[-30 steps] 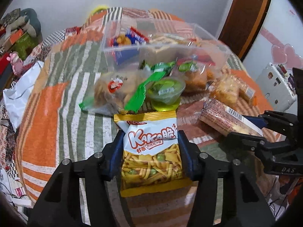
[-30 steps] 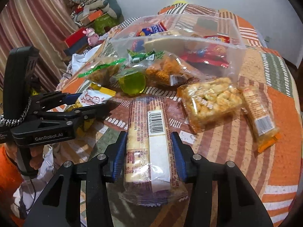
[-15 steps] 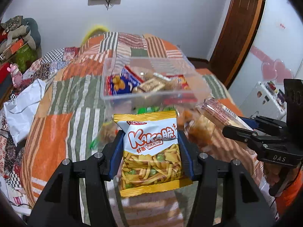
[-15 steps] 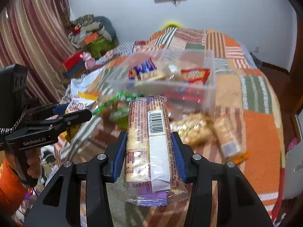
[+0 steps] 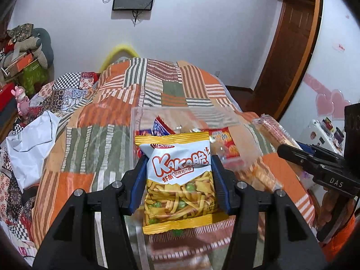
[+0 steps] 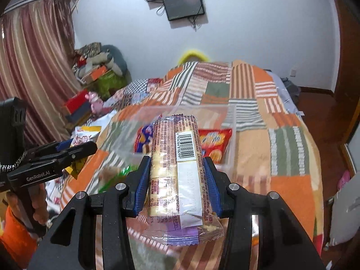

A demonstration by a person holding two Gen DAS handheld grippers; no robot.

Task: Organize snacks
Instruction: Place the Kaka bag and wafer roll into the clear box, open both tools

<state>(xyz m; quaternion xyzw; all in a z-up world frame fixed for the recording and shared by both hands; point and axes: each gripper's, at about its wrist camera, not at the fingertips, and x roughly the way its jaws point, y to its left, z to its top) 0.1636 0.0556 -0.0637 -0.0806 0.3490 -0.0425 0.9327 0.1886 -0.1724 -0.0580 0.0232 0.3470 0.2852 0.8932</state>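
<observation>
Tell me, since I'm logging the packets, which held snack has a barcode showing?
The long biscuit sleeve in the right tongs; the yellow shrimp-stick bag in the left tongs shows none.

The left tongs point forward and downward, blue pads pressed against both sides of a snack bag. The right tongs tilt likewise, clamped on a biscuit sleeve. A hand grips the left tool's handle, orange sleeve below.
</observation>
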